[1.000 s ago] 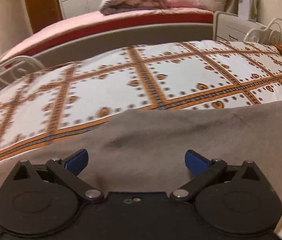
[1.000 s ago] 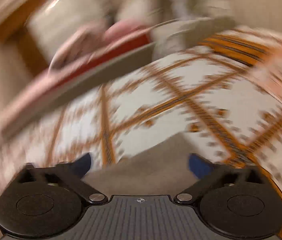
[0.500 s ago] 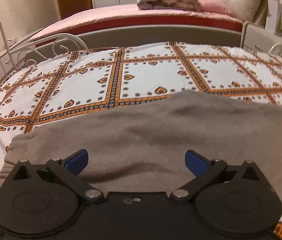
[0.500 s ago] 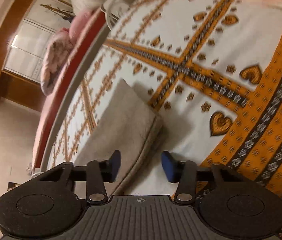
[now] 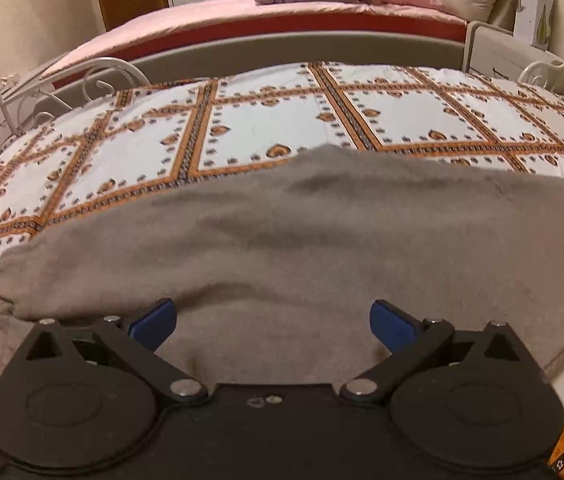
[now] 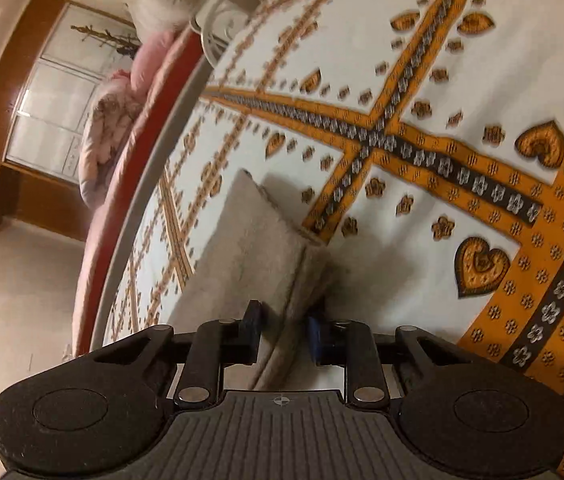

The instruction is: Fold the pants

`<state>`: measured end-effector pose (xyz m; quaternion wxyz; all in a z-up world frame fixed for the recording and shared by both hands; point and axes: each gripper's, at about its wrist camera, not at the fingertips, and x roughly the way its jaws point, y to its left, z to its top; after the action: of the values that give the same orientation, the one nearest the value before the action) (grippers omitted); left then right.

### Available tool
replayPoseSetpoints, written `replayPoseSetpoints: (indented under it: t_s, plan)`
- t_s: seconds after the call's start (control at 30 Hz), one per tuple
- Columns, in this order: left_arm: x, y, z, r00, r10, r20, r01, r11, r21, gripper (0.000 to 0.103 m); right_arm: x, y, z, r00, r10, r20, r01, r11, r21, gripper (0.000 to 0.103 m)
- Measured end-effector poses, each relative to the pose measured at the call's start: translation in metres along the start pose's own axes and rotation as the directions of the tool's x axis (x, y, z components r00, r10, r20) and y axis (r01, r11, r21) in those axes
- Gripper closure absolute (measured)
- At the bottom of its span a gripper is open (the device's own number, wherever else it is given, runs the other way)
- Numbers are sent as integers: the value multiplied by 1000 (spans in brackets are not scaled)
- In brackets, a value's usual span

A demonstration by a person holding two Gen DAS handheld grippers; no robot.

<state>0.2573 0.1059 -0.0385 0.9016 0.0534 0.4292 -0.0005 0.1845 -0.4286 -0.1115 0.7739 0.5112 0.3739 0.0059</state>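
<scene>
**Right gripper pinches pants hem on patterned bedspread**

While the grey pants [image 5: 301,240] lie stretched across the orange-and-white bedspread [image 5: 266,128], the left gripper [image 5: 272,320] hovers just above them, its blue-tipped jaws spread wide with nothing between them. Seen from the right wrist, the right gripper [image 6: 283,334] has its jaws pressed onto the folded edge of the pants [image 6: 250,248], near a heart motif [image 6: 481,264].

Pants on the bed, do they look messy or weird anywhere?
A little. The grey pants lie across the patterned bedspread, but their far edge bulges into a hump instead of running straight. Their left end is doubled over unevenly. The right gripper pinches one end's edge; the left gripper is open above the fabric.
</scene>
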Motion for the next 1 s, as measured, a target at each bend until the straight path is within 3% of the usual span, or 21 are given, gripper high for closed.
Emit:
replayPoseSetpoints:
  t_s: [0.1, 0.2, 0.3, 0.37, 0.43, 0.53, 0.63, 0.8, 0.83, 0.87, 1.0]
  plan:
    - [-5, 3, -9, 996, 86, 25, -87, 996, 19, 6, -8, 2, -3, 998, -69, 11, 69, 997, -43, 77]
    - [-22, 35, -17, 985, 152, 79, -146, 986, -77, 6, -13, -6, -3, 999, -46, -2, 46, 999, -16, 77]
    - [-48, 80, -27, 955, 269, 123, -240, 948, -211, 6, -23, -10, -3, 999, -41, 13, 41, 999, -10, 74]
    - [-67, 115, -39, 939, 313, 138, -255, 910, -328, 6, -25, -9, -2, 999, -47, 13, 47, 999, -15, 68]
    - [-76, 146, -52, 950, 290, 115, -212, 870, -445, 11, -27, -6, -2, 999, -39, 15, 39, 999, -23, 60]
    - [-79, 186, -79, 971, 224, 81, -130, 784, -606, 24, -26, 3, -2, 998, -49, 32, 51, 997, -58, 52]
    - [-77, 202, -91, 983, 164, 83, -66, 736, -674, 33, -27, 9, -4, 997, -49, 51, 52, 997, -54, 51]
    - [-62, 210, -98, 993, 81, 85, 4, 698, -716, 48, -25, 17, -7, 997, -52, 59, 56, 997, -58, 50]
    - [-60, 209, -98, 995, 68, 77, 9, 691, -723, 58, -24, 18, -7, 997, -58, 58, 61, 996, -59, 50]
    - [-59, 208, -98, 995, 56, 86, 23, 689, -724, 68, -24, 19, -8, 996, -61, 57, 65, 996, -60, 50]
    - [-62, 198, -95, 993, 60, 100, 27, 717, -696, 68, -20, 22, -9, 996, -64, 56, 68, 995, -68, 48]
